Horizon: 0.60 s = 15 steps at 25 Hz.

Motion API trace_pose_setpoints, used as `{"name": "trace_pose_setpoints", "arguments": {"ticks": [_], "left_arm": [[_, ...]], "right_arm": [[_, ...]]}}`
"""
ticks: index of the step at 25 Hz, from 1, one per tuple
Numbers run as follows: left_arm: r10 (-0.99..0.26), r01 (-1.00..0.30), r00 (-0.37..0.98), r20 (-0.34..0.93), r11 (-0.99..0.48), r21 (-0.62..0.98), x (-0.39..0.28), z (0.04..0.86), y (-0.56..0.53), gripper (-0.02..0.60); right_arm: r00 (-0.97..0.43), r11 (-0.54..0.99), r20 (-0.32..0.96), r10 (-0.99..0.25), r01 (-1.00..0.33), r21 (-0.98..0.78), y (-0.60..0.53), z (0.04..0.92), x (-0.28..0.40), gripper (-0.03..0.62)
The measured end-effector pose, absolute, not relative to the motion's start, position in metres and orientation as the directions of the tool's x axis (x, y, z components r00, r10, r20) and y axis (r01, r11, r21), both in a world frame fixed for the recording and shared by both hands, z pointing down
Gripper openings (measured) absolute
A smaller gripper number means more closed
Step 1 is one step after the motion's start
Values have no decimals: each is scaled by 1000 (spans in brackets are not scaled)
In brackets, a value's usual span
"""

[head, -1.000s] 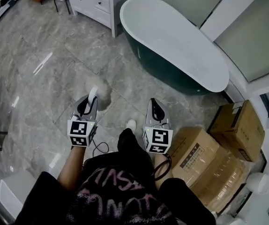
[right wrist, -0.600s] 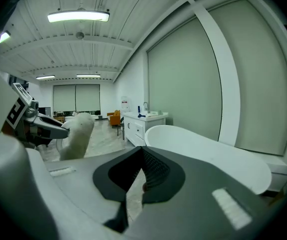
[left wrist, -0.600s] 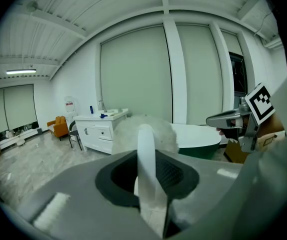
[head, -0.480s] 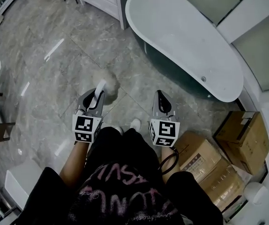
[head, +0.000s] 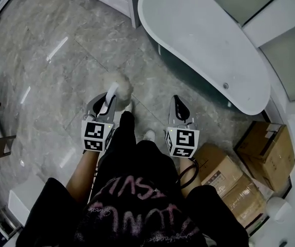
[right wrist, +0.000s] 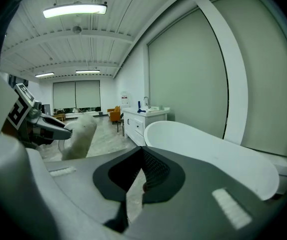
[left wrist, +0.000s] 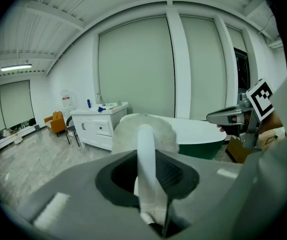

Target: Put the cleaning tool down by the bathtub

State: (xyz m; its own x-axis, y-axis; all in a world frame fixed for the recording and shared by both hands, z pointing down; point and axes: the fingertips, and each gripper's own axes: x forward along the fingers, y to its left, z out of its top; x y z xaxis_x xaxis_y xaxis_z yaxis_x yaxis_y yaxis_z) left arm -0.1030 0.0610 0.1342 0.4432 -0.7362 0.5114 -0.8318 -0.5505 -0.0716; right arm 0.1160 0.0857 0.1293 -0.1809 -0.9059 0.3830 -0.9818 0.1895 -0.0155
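Left gripper (head: 108, 98) is clamped on the cleaning tool (head: 117, 88), jaws closed on its white handle (left wrist: 146, 154). The fluffy head (left wrist: 126, 133) sticks out past the jaw tips, up in the air and not touching the floor (head: 60, 86). Right gripper (head: 178, 106) is closed on nothing: its own view shows the pads (right wrist: 151, 166) meeting at the tips with only floor behind the slit.

The tool is held out in front of the person, left of the bathtub (head: 188, 30) and apart from it. The tub's near end sits ahead and to the right, with bare floor between.

Handling guess:
- Light. It's mostly fluff on a thin plastic stem, so one gripper should be enough.
- The head is soft and will squash or flop on contact, so it gives no firm feel for touchdown.
- The handle looks smooth and rigid. It could twist or slide in the pads if the head drags.
- Not fragile, so a short drop shouldn't hurt it.

Grip point is fine as is: on the handle, below the head. Grabbing the fluff would give nothing solid.

The boxes (head: 265, 148) crowd the right end of the tub. The left side looks like the freer spot.
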Motion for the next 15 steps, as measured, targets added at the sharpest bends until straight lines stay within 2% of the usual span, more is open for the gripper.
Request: {"name": "trace_pose_setpoints", "arguments": {"ticks": [15], "left_arm": [[-679,-811,443,586,-581,-60,-131,209,-60,80]], "right_arm": [[-147,137,479,-865,-989,-58,-20,185,93,14]]}}
